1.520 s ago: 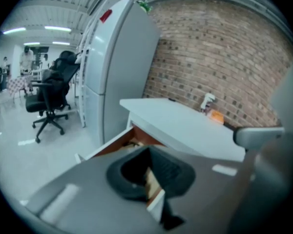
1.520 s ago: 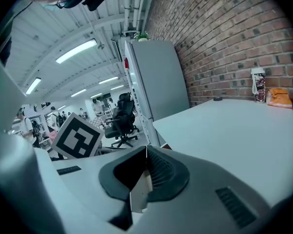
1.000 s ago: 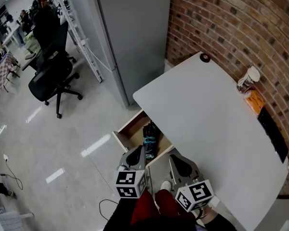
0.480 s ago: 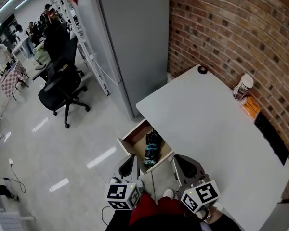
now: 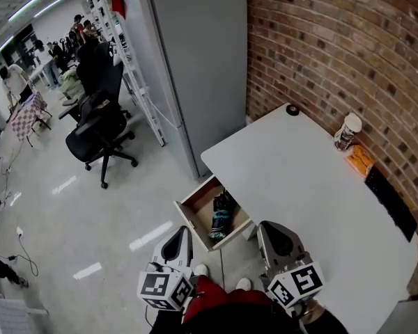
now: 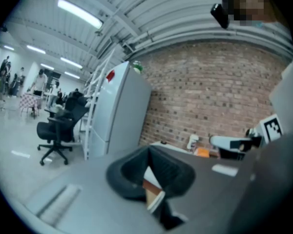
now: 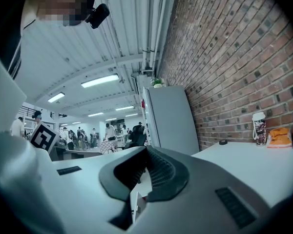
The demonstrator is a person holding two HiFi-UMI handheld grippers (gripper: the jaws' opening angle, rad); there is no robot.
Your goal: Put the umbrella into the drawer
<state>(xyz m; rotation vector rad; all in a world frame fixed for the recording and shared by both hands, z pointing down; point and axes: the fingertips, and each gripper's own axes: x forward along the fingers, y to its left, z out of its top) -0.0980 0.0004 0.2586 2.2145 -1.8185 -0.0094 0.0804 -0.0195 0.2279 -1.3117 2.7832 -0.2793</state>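
— Where is the umbrella (image 5: 221, 216)?

— It lies folded in the open drawer (image 5: 199, 203), a dark bundle with some teal on it, set lengthwise toward the drawer's right side. The drawer stands pulled out from under the near-left edge of the white desk (image 5: 306, 193), with bare wooden bottom showing to the left of the umbrella.

— And the left hand-held gripper (image 6: 149, 149)?

— Its jaws are pressed together with nothing between them. In the head view it sits low in the frame, on the near side of the drawer and apart from it, over the glossy floor (image 5: 76, 214).

— The right hand-held gripper (image 7: 147, 149)?

— The same: jaws together, empty. It is held by the desk's near edge, to the right of the drawer, touching neither the drawer nor the umbrella. The person's red trouser legs (image 5: 219, 299) and white shoes (image 5: 244, 283) show between the two grippers.

— What else is on the desk?

— Along the brick wall (image 5: 334, 40) stand a tall cup (image 5: 347, 131), an orange thing (image 5: 360, 160) just beside it, and a flat black strip (image 5: 390, 202) further along. A small round black object (image 5: 292, 109) sits at the far corner. Beyond the desk are a tall grey cabinet (image 5: 195, 61) and a black office chair (image 5: 101, 127).
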